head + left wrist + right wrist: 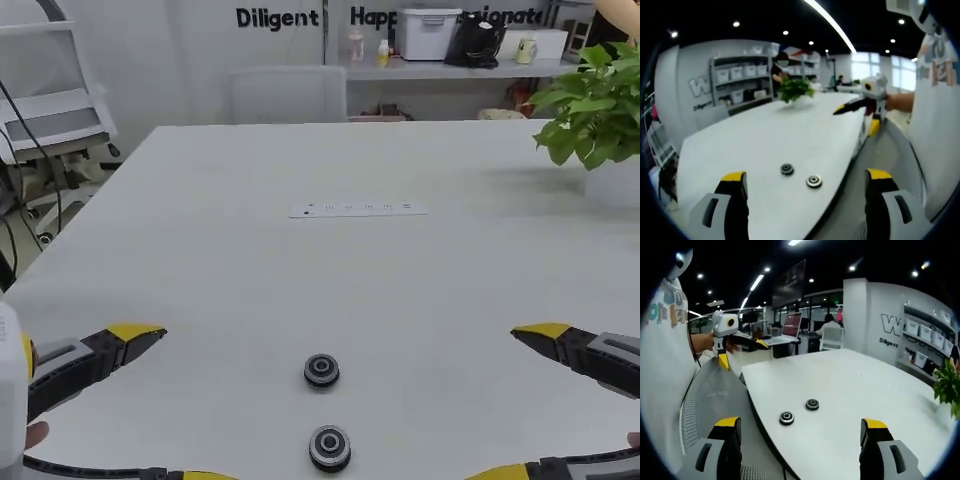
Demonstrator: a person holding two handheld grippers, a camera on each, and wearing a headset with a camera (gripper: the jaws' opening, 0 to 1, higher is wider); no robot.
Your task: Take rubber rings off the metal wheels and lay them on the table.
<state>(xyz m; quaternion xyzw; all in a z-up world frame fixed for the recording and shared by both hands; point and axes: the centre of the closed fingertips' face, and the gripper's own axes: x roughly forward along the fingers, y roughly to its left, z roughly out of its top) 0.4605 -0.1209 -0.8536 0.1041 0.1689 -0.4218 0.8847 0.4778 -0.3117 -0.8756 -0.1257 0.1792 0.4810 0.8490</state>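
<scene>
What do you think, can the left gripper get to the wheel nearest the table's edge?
Probably yes. The left gripper hangs beside that wheel with its jaws wide open, and the stretch of table between them looks bare. The other wheel sits farther in, apart.

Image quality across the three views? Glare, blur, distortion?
Head view: even soft light, wheels sharp, faint shadows on the table, no glare. Left gripper view: heavy fisheye bend, ceiling strip light and windows blown out, overall soft. Right gripper view: same bend, table edge curves, dim ceiling, wheels legible.
</scene>
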